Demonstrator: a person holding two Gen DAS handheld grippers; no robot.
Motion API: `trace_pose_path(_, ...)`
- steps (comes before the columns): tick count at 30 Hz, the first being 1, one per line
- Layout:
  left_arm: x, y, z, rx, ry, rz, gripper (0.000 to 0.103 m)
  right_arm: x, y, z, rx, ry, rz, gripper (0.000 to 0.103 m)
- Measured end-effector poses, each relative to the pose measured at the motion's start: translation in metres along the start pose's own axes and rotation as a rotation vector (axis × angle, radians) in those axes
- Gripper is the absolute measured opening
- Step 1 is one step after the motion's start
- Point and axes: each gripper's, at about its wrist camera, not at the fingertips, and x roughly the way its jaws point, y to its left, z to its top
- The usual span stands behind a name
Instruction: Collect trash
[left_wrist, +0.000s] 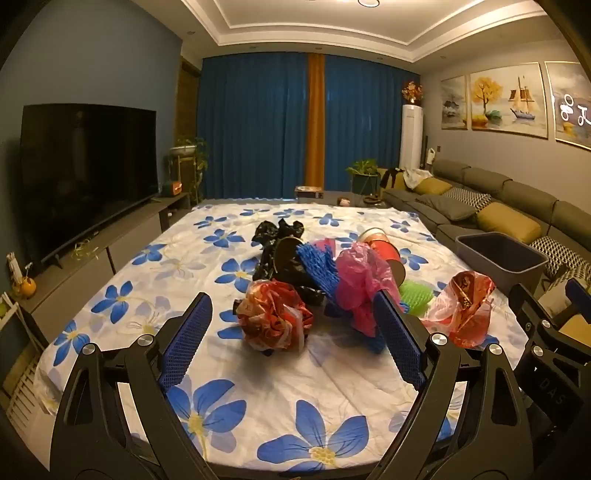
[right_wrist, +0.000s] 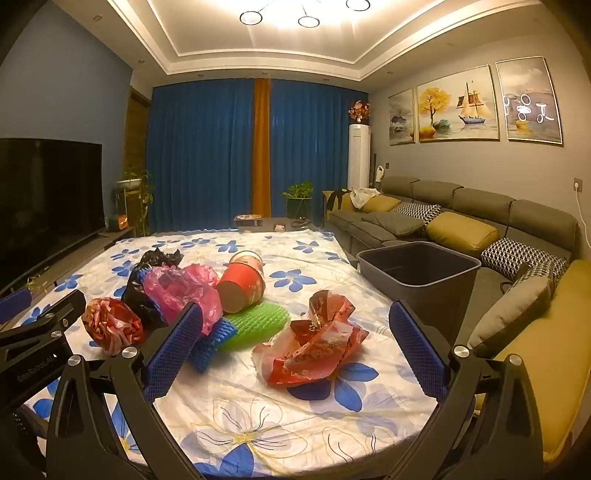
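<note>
On the table covered by a flower-printed cloth (right_wrist: 280, 435) the trash lies in a loose heap; a crumpled red-patterned plastic bag (left_wrist: 275, 319) sits nearest on the left, the black plastic bag (left_wrist: 280, 254) behind it; the pink plastic bag (right_wrist: 184, 291) lies over the blue foam net (right_wrist: 207, 350); the green foam net (right_wrist: 255, 325) lies just right of that, and the red paper cup (right_wrist: 242, 286) lies on its side, resting on the green net; another flattened red-patterned plastic bag (right_wrist: 314, 343) lies apart to the right; the grey plastic bin (right_wrist: 417, 273) stands off the table's right edge, before the sofa (right_wrist: 443, 218); a television (left_wrist: 88, 177) stands at the left, curtains (left_wrist: 258, 125) far behind.
</note>
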Motion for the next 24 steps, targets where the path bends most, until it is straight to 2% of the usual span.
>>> trace_pose_path(24, 0.0025, 0.0080, -0.0015, -0.024, 0.004, 0.005, 0.087, -0.0016, -0.0046, 0.0026, 0.011, -0.012, -0.007, 0.098)
